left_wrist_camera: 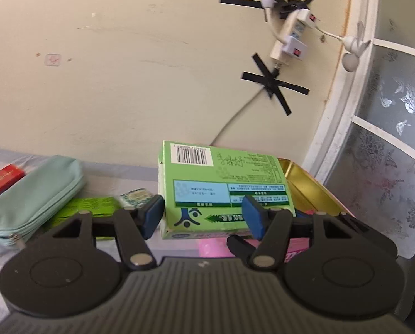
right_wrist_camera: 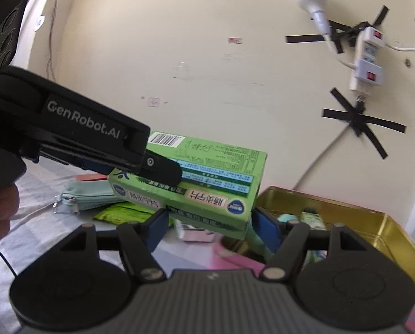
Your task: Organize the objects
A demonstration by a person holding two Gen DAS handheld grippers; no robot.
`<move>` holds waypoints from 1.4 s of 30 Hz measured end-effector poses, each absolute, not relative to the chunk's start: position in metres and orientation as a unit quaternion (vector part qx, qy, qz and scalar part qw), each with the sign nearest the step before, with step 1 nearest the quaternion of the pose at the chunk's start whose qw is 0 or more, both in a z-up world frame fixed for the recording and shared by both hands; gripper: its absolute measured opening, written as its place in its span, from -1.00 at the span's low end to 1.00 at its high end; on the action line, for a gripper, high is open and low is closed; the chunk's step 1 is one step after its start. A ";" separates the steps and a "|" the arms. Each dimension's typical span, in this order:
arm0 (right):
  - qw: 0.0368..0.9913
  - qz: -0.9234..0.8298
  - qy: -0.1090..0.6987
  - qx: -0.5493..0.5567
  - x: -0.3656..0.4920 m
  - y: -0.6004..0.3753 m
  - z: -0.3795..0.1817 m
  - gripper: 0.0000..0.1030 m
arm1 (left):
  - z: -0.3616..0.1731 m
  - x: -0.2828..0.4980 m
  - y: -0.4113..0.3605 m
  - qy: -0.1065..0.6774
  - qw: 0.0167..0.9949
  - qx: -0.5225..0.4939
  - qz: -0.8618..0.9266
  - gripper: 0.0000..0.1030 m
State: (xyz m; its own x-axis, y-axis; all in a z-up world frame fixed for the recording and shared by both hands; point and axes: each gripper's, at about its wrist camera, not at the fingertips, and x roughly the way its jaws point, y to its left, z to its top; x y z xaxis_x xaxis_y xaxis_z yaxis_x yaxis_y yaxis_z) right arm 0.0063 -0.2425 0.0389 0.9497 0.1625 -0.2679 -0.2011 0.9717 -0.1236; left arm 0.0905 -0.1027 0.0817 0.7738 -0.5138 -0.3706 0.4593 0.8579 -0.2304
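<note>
My left gripper [left_wrist_camera: 203, 215] is shut on a green box [left_wrist_camera: 221, 183], its blue pads pressing the box's two sides, holding it lifted above the table. In the right wrist view the same green box [right_wrist_camera: 207, 178] hangs in the left gripper's black fingers [right_wrist_camera: 163, 171], beside a gold tin [right_wrist_camera: 374, 222]. My right gripper [right_wrist_camera: 210, 228] is open and empty just below and in front of the box. The gold tin [left_wrist_camera: 305, 181] holds several small items and lies right of the box.
A mint pencil pouch [left_wrist_camera: 37, 192], a red box [left_wrist_camera: 1, 181] and a green packet [left_wrist_camera: 87, 208] lie at left on the grey cloth. A pink item [left_wrist_camera: 215, 247] lies below the box. A taped power strip [left_wrist_camera: 288, 36] and cable hang on the wall.
</note>
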 end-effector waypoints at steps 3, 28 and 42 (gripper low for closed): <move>0.988 0.057 0.131 -0.054 0.011 -0.278 0.041 0.33 | 0.083 0.102 -0.142 0.218 0.932 -0.052 -0.285 0.25; 0.992 -0.023 0.114 0.042 0.010 -0.352 0.029 0.49 | 0.062 0.114 -0.174 0.242 0.961 0.066 -0.115 0.50; 0.971 0.152 0.176 0.049 0.043 -0.238 0.032 0.39 | 0.039 0.113 0.020 0.294 0.953 -0.078 -0.001 0.50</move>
